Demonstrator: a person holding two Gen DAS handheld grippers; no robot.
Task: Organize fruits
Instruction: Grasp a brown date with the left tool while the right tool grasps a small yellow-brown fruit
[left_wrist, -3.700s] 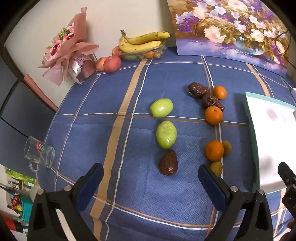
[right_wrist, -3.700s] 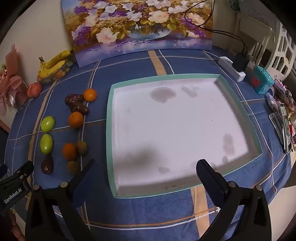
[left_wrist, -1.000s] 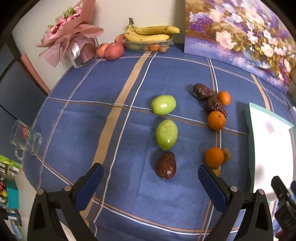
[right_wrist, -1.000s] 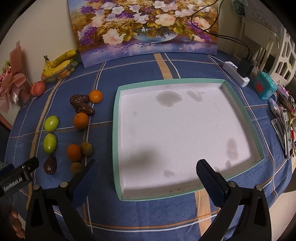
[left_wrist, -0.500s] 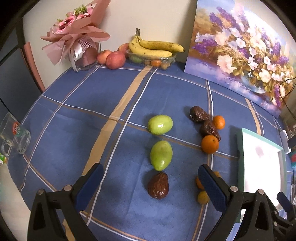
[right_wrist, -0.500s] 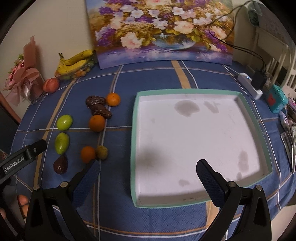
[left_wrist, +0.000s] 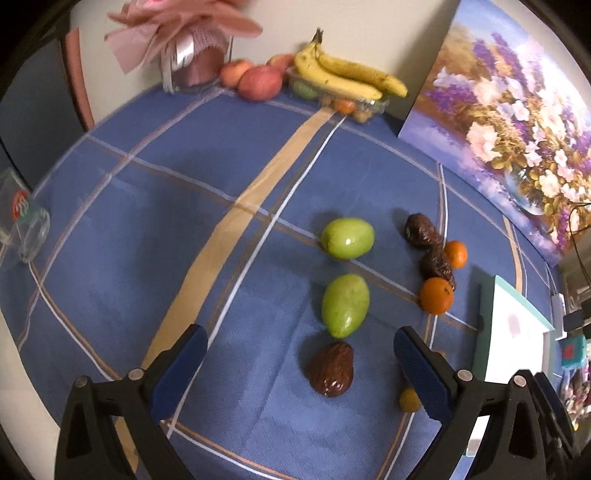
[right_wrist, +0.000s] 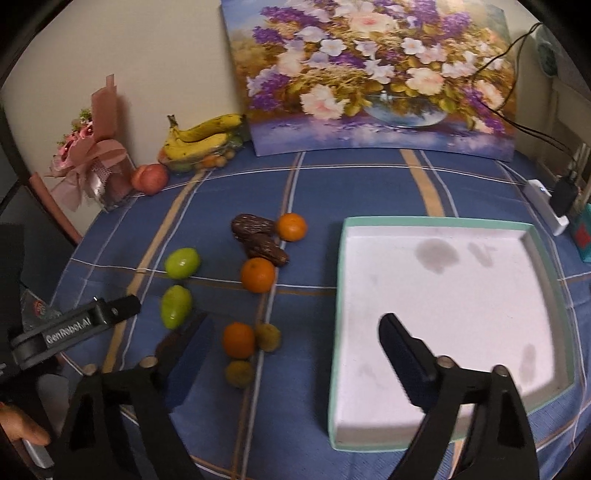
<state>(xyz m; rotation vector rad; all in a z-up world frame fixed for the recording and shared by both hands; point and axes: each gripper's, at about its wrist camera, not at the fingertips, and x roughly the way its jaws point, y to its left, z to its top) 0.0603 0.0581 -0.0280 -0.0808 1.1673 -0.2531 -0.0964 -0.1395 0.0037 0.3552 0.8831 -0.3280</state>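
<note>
On the blue checked cloth lie two green fruits (left_wrist: 347, 237) (left_wrist: 345, 305), three dark brown wrinkled fruits, oranges (left_wrist: 436, 295) and small yellow-brown fruits (right_wrist: 267, 336). My left gripper (left_wrist: 301, 354) hovers over the nearest dark fruit (left_wrist: 330, 369). Its jaws are closing, and the fruit lies between the fingers without touching them. My right gripper (right_wrist: 297, 350) hangs above an orange (right_wrist: 239, 339) and two small fruits, its jaws also closing and gripping nothing. The white tray (right_wrist: 338, 295) with a teal rim stands to the right and holds no fruit.
Bananas (right_wrist: 201, 138) on a clear box, apples (left_wrist: 259, 82) and a pink bouquet (right_wrist: 92, 162) line the back wall beside a flower painting (right_wrist: 373, 77). A glass mug (left_wrist: 26, 229) sits near the left table edge. A power strip (right_wrist: 545, 206) lies at the right.
The left gripper has rolled and come closer to the dark fruit. The right gripper has swung left, from over the tray toward the fruits. Both pairs of fingers stand slightly narrower.
</note>
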